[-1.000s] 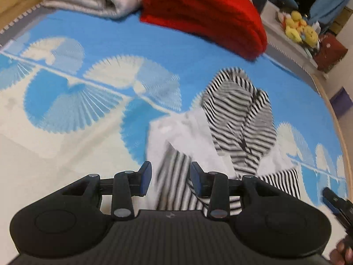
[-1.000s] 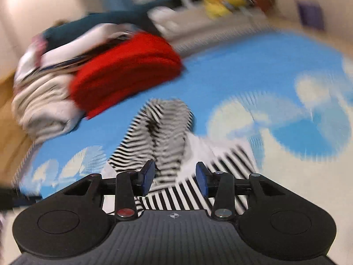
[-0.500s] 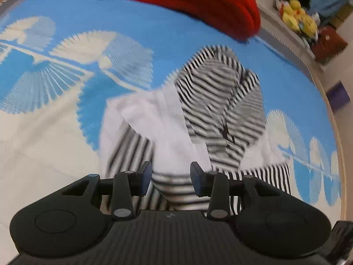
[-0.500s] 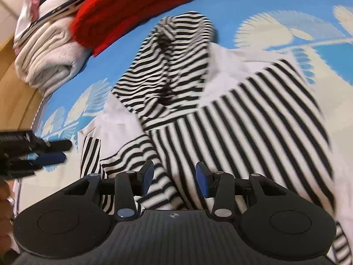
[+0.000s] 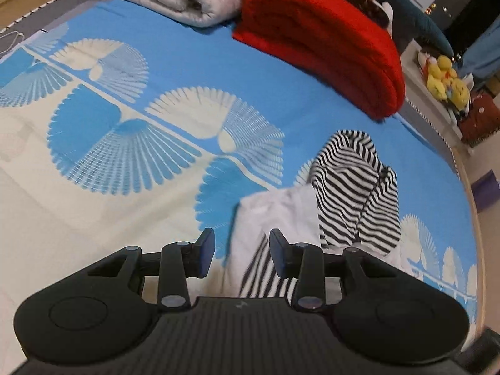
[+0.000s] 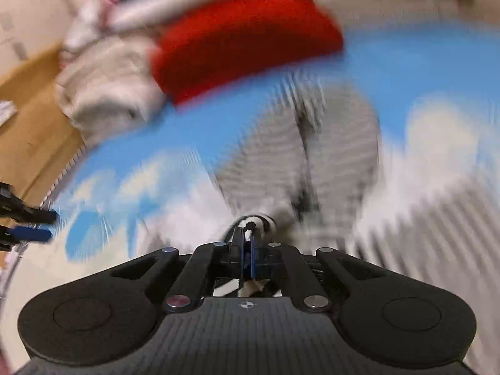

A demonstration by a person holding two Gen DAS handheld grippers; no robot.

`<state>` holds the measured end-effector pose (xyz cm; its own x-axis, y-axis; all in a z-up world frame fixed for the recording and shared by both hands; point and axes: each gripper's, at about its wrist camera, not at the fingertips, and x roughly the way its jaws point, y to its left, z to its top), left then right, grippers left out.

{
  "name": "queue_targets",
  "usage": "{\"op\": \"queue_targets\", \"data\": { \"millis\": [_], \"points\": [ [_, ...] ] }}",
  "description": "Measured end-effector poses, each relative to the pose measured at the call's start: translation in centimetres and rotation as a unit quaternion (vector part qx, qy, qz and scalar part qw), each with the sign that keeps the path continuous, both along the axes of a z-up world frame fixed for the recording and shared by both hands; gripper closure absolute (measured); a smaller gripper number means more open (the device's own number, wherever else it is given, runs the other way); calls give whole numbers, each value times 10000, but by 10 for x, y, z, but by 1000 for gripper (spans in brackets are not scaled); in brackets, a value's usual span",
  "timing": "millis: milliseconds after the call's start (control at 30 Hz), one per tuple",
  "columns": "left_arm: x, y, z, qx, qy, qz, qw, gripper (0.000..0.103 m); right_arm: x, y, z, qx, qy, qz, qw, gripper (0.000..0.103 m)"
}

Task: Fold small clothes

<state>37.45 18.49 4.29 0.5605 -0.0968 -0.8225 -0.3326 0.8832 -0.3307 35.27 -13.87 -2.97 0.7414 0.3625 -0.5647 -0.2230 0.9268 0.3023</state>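
Striped hooded garment (image 5: 353,193), on blue bedspread (image 5: 187,62): right gripper (image 6: 248,243) clamped on its edge for folding; left gripper (image 5: 242,250) parted, empty.

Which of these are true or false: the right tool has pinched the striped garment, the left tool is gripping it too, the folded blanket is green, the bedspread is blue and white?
1. The right tool is shut on the striped garment. True.
2. The left tool grips it too. False: its jaws stand open, pressing on nothing.
3. The folded blanket is green. False: it is red.
4. The bedspread is blue and white. True.
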Motion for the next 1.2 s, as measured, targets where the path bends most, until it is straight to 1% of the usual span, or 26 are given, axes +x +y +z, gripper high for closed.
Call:
{"op": "queue_targets", "data": {
  "millis": [67,100,133,167,200,233,267,333,400,467,500,533,567,633,700,733,767,833,867,933,967,1000,1033,1100,1133,1200],
  "points": [
    [-3,8,2,-77,-6,62,10000,60,-25,21,27,-279,-846,335,9955,99],
    [-4,12,2,-139,-13,82,9999,60,-38,32,33,-383,-1076,626,9915,94],
    [-5,15,3,-207,-20,99,9997,60,-47,41,35,-477,-1112,905,9885,92],
    [-6,18,4,-272,-32,111,9996,60,-53,52,30,-580,-869,1349,9853,73],
    [-7,19,5,-317,-40,115,9994,60,-54,59,23,-597,-372,1843,9804,52],
    [-8,21,6,-351,-47,105,9993,60,-57,62,12,-573,218,2226,9730,54],
    [-10,22,7,-375,-60,87,9992,60,-61,60,7,-645,505,2210,9718,56],
    [-13,21,9,-375,-65,59,9993,60,-65,47,8,-810,831,1830,9762,56],
    [-16,17,8,-354,-43,-35,9994,60,-63,14,16,-500,1222,1266,9831,55],
    [-17,9,5,-353,24,-205,9992,60,-61,-26,21,-212,1612,627,9847,54],
    [-18,4,3,-345,56,-279,9990,60,-63,-44,21,-212,1688,370,9847,53],
    [-18,0,2,-321,82,-340,9989,60,-67,-62,18,-336,1698,133,9848,53],
    [-18,-4,1,-279,102,-394,9988,60,-69,-81,15,-605,1666,-168,9840,52],
    [-19,-13,-2,-177,121,-478,9986,60,-76,-118,-2,-840,1722,-772,9784,52],
    [-18,-19,-3,-134,122,-512,9985,60,-80,-154,-23,-765,2122,-1323,9652,52],
    [-18,-23,-4,-123,124,-525,9985,60,-79,-165,-27,-641,2241,-1588,9594,51],
    [-17,-26,-4,-113,127,-545,9984,60,-79,-176,-29,-448,2147,-1709,9606,52],
    [-15,-34,-6,-72,143,-606,9980,60,-75,-184,-30,-457,1926,-1748,9645,52],
    [-15,-37,-7,-54,153,-636,9978,60,-73,-186,-32,-515,1805,-1715,9672,52],
    [-13,-45,-10,-23,185,-697,9974,60,-69,-186,-37,-409,1789,-1537,9709,52],
    [-12,-48,-12,-7,200,-727,9972,60,-63,-186,-41,-310,1850,-1445,9715,59],
    [-11,-50,-13,7,214,-749,9970,60,-59,-188,-44,-193,1888,-1363,9723,88],
    [-10,-53,-14,22,227,-771,9968,60,-56,-189,-47,-137,1929,-1329,9721,100],
    [-9,-56,-16,47,246,-817,9963,60,-52,-192,-46,-42,1869,-1418,9721,101],
    [-8,-58,-18,72,269,-832,9961,60,-53,-198,-41,70,1806,-1494,9721,101],
    [-8,-64,-21,141,302,-902,9954,60,-52,-207,-27,105,1572,-1733,9722,101]
  ]
}}
